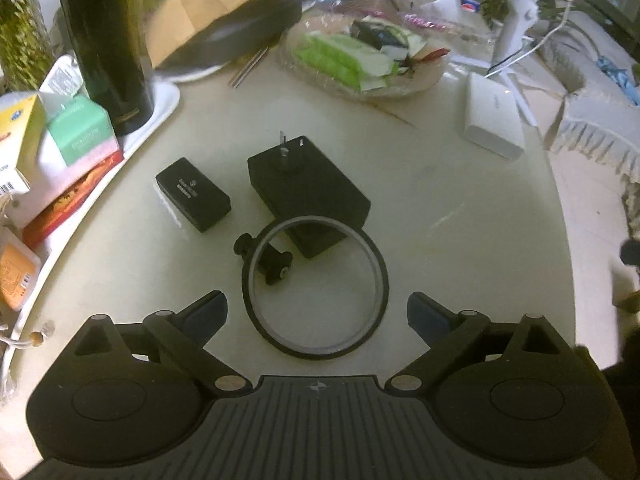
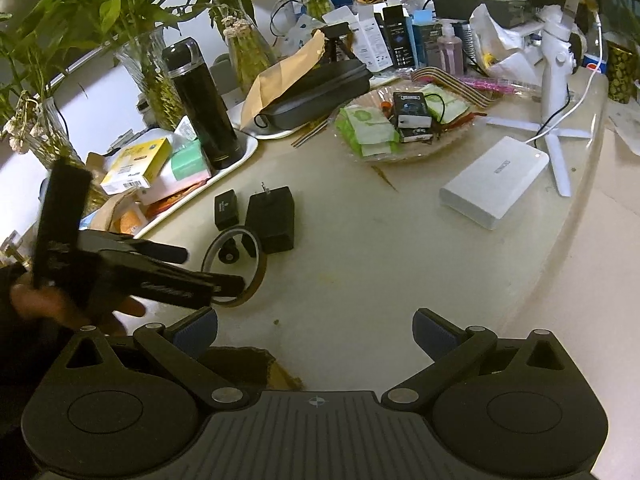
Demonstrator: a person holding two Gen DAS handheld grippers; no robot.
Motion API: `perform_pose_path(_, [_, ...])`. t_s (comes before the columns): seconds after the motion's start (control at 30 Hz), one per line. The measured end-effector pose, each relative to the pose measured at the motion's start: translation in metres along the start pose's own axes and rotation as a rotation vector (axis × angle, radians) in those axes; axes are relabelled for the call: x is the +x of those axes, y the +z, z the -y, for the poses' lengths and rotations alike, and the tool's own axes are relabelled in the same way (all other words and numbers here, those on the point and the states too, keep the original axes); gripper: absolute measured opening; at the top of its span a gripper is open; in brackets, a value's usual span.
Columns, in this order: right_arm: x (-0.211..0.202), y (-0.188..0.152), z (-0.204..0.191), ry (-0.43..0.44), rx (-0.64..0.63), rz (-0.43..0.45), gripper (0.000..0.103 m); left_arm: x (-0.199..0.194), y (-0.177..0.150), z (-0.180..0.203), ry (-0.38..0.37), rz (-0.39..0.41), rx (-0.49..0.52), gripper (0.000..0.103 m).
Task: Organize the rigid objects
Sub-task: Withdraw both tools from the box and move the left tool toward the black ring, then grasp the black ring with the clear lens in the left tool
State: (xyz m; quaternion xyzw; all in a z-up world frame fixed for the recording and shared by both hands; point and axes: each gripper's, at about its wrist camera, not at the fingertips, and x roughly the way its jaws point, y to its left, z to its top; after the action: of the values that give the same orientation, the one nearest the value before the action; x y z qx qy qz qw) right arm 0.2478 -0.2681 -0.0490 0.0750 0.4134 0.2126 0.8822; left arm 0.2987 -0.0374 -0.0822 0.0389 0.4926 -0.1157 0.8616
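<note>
Left wrist view looks down on a pale tabletop (image 1: 460, 240), where the left gripper (image 1: 317, 312) hangs with its tongs spread wide and nothing between the pads. A black ring (image 1: 378, 268) lies flat just ahead of the fingertips, at twelve o'clock from them. Its far rim touches or overlaps a black plug adapter (image 1: 306, 188) with prongs pointing up. A small black knob (image 1: 276, 266) sits inside the ring at its nine o'clock edge. A small black box (image 1: 193, 194) lies at ten o'clock from the ring, apart from the adapter. A white power bank (image 1: 494, 120) rests well off at two o'clock.

Right wrist view shows the right gripper (image 2: 315, 330) with tongs also apart, empty, over bare table. At its ten o'clock a hand (image 2: 48, 304) carries the other tool above the ring.
</note>
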Motion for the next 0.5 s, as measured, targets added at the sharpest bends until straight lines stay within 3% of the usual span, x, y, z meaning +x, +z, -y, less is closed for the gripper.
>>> perform_pose_path(0.13, [0.000, 0.001, 0.002, 0.016, 0.022, 0.002, 0.103, 0.008, 0.008, -0.002, -0.021, -0.042, -0.051, 0.099])
perform_pose_path(0.4, [-0.002, 0.001, 0.005, 0.016, 0.045, 0.008, 0.103, 0.030, 0.016, 0.001, 0.021, -0.120, -0.109, 0.097])
perform_pose_path(0.5, [-0.002, 0.001, 0.006, 0.016, 0.044, 0.009, 0.103, 0.028, 0.016, -0.001, 0.025, -0.106, -0.135, 0.087])
